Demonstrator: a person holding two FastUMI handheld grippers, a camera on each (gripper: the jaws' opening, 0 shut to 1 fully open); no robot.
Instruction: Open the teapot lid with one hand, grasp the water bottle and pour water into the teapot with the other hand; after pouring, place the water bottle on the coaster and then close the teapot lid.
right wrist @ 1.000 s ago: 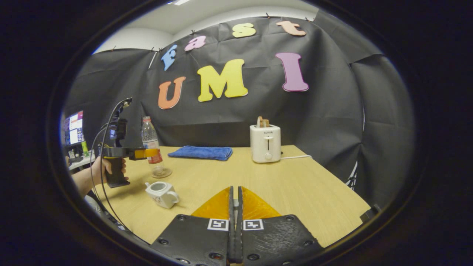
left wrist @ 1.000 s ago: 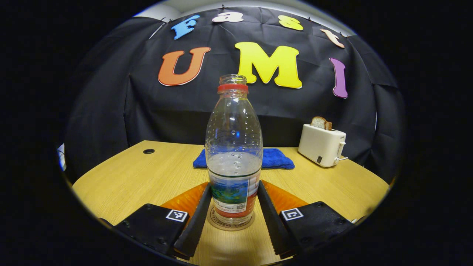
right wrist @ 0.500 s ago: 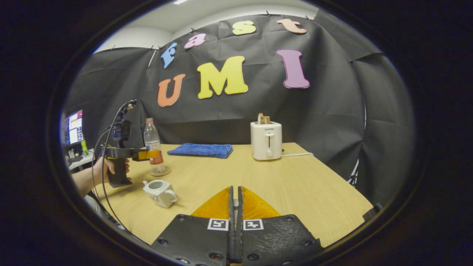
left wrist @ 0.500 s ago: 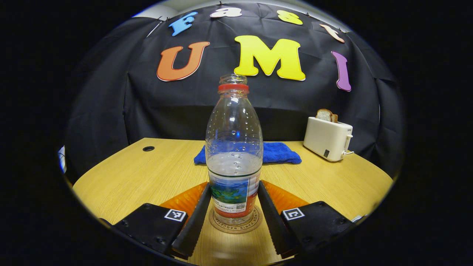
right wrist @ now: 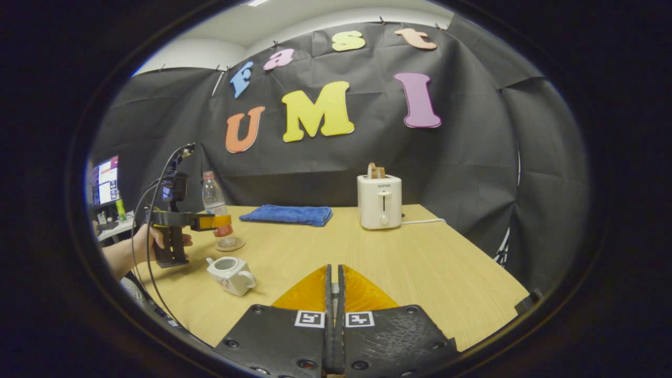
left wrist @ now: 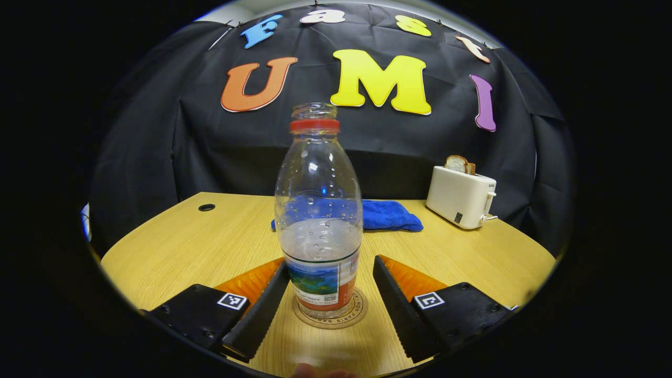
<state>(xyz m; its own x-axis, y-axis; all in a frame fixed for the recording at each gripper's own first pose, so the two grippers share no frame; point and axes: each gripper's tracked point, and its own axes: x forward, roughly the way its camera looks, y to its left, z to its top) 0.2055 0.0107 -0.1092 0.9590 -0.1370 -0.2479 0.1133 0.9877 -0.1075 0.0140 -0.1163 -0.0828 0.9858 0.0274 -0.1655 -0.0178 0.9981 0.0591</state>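
A clear water bottle with a red neck ring and no cap stands upright on the round coaster, about half full. My left gripper is open around its lower part; the right-hand finger stands clear of the label. From the right gripper view, that left gripper sits beside the bottle, held by a hand. The white teapot stands lidless near the table's left edge. My right gripper is shut over the table, with a pale sliver, apparently the lid's knob, pinched between its fingers.
A white toaster with bread in it stands at the back right, and a folded blue cloth lies behind the bottle. The wooden table has a cable hole at its far left. A monitor glows beyond the left edge.
The bottle was lowered onto the coaster, and my left gripper's fingers have opened off it. The right gripper has barely moved.
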